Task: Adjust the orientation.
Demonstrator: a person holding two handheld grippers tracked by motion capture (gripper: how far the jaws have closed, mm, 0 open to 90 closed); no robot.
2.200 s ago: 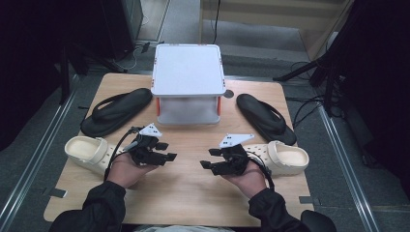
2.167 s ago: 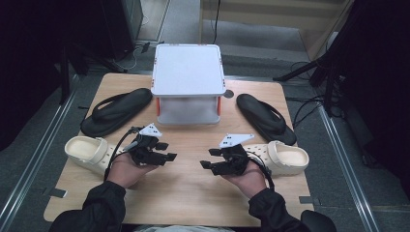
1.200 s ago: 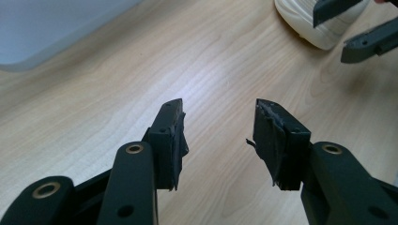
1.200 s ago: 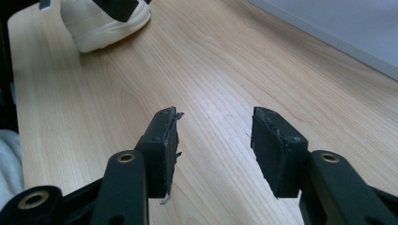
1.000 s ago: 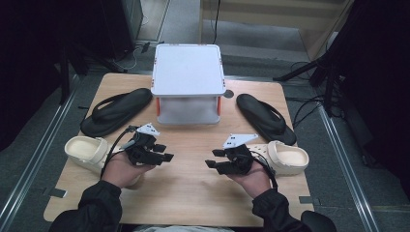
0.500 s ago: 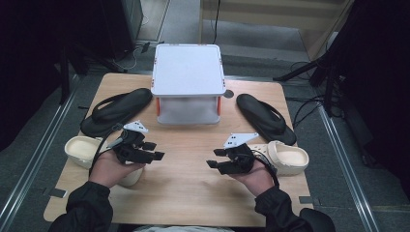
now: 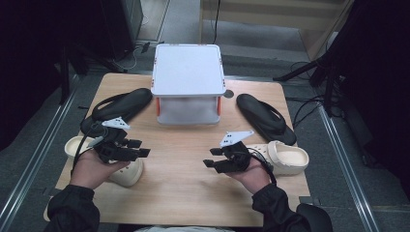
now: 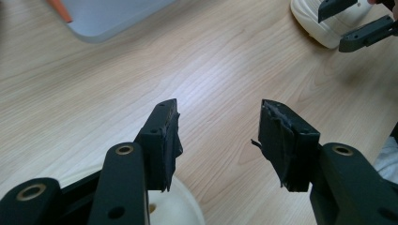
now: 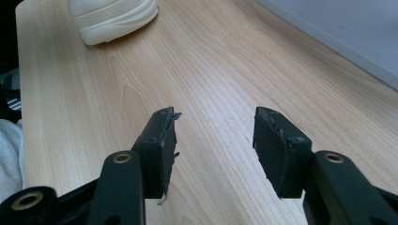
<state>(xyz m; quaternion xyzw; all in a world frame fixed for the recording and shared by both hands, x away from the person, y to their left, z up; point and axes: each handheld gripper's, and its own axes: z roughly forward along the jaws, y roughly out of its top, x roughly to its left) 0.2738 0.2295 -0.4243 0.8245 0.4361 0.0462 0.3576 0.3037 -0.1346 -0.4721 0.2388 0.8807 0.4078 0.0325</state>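
Left gripper [image 7: 138, 147]: I hold it wide and empty, jaws just opening then easing, above left clog [image 7: 126, 174].
Right gripper [image 7: 216, 158]: wide, empty, beside right clog [image 7: 287, 157].
Writing: none readable.

Even overhead light falls on the wooden table [image 7: 193, 159], while the surroundings lie in deep darkness. Shadows are soft and faint. Both gripper views are bright, slightly washed-out and soft.
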